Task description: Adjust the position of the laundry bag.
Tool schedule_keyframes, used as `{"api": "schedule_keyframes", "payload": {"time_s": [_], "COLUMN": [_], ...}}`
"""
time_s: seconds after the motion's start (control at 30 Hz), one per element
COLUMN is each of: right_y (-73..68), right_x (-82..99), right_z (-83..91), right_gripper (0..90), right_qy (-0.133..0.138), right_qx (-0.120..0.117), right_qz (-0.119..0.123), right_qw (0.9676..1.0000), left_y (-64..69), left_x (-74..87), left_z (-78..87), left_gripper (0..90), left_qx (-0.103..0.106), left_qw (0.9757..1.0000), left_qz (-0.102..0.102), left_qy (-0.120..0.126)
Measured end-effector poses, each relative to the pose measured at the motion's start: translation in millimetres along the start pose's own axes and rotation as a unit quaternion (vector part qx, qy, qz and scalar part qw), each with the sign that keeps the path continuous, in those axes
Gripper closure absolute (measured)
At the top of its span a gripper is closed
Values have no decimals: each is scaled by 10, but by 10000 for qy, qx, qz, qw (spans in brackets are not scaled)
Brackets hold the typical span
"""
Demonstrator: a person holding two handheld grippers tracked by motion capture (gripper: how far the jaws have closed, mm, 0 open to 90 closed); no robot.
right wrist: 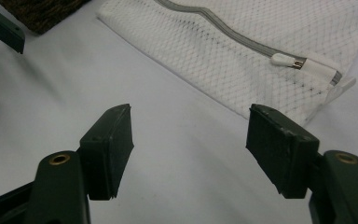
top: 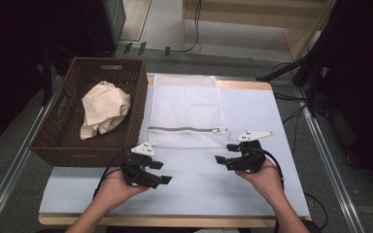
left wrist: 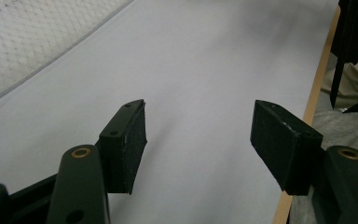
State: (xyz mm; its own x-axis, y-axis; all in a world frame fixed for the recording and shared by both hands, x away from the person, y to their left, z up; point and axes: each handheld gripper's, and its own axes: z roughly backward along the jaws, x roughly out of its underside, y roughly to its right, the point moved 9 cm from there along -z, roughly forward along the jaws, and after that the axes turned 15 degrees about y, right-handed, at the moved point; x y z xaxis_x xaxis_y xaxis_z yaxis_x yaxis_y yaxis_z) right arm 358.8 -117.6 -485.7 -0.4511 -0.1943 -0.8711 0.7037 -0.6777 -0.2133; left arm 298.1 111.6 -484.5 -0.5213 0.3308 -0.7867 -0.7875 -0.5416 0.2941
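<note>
Pale worktop [top: 199, 189] carries everything. Nearest, the left hand-held gripper [top: 158, 172] and right hand-held gripper [top: 227, 153] hover with jaws wide apart, holding nothing. Just beyond lies the flat mesh laundry bag [top: 187, 111], its zipper [top: 187, 129] apparently closed. Farther left, a beige cloth [top: 104, 108] sits in the wicker basket [top: 85, 150]. Judging by this, work is only starting; next probably comes pinching the zipper pull [right wrist: 284, 59].

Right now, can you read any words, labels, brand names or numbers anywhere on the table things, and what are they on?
No readable text anywhere.
Mesh laundry bag: plain white, zipper unmarked.
Wicker basket and cream cloth in it: no label in sight.
Left gripper and right gripper: plain black with grey plates, no lettering visible.
</note>
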Motion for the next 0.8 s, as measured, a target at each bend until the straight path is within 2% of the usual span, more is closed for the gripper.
{"api": "schedule_keyframes", "payload": {"time_s": [0.13, 0.2, 0.33, 0.47, 0.8], "right_y": [15, 27, 52, 61, 76], "right_x": [-7, -3, -9, 1, 7], "right_z": [7, 15, 22, 28, 10], "right_gripper": [318, 322, 333, 336, 335], "right_qy": [28, 22, 32, 3, -41], "right_qx": [41, 67, 116, 138, 151], "right_qz": [27, 39, 0, 4, -10], "right_qw": [10000, 10000, 9999, 9999, 9999], "left_y": [-15, -21, -27, -11, -7], "left_x": [4, 21, 53, 32, 42], "left_z": [-19, -35, -48, -47, -46], "left_gripper": [369, 369, 370, 368, 358], "left_qx": [21, -8, -42, -13, -2], "left_qw": [10000, 10000, 9999, 10000, 10000], "left_qz": [66, -7, -18, 10, -35], "left_qy": [-19, -16, -120, -24, -61]}}
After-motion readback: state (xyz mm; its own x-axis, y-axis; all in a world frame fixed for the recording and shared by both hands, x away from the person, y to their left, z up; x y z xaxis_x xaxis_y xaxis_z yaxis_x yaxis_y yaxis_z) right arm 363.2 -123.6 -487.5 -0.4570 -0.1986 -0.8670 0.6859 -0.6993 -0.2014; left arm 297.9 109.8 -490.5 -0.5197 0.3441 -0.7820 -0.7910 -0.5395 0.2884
